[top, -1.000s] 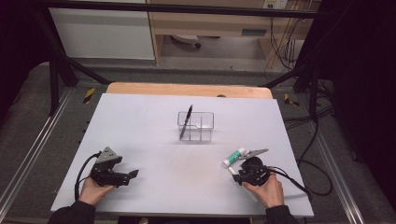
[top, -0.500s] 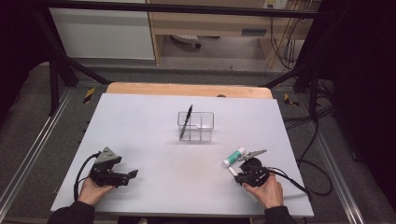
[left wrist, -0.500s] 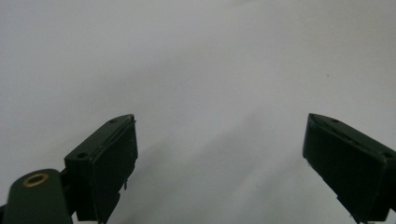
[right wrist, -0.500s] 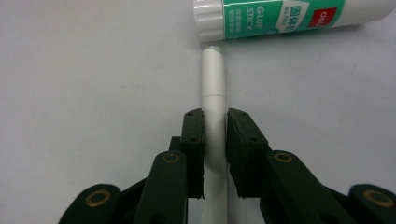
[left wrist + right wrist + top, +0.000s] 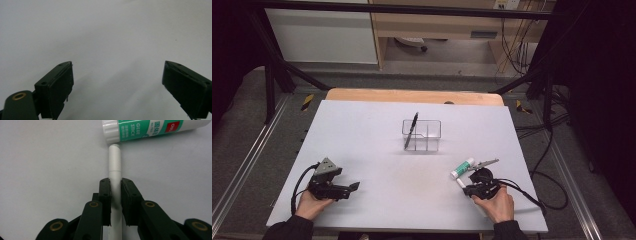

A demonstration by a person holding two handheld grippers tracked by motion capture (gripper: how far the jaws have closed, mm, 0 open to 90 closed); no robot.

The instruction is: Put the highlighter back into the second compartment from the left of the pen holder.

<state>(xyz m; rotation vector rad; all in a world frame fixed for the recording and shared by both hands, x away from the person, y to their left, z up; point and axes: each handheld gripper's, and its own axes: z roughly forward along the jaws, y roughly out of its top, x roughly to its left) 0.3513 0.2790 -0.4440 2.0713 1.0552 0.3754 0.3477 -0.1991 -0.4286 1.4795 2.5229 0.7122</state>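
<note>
Pale grey tabletop [image 5: 377, 150] stretches before us, with a clear organizer [image 5: 422, 135] holding a black pen [image 5: 411, 130] near its middle. Our right hand-held gripper [image 5: 115, 182] has just been closing and now clamps a white pen [image 5: 115, 167] lying flat, its tip touching a glue stick [image 5: 150, 128]. We judge the pen light, stiff and smooth, so it may swivel; a hold nearer its middle would steady it. Our left hand-held gripper [image 5: 117, 75] rests with jaws spread wide, nothing between them.

glue stick [image 5: 155, 128] | label: "GLUE STICK", "deli", Chinese chars
</note>
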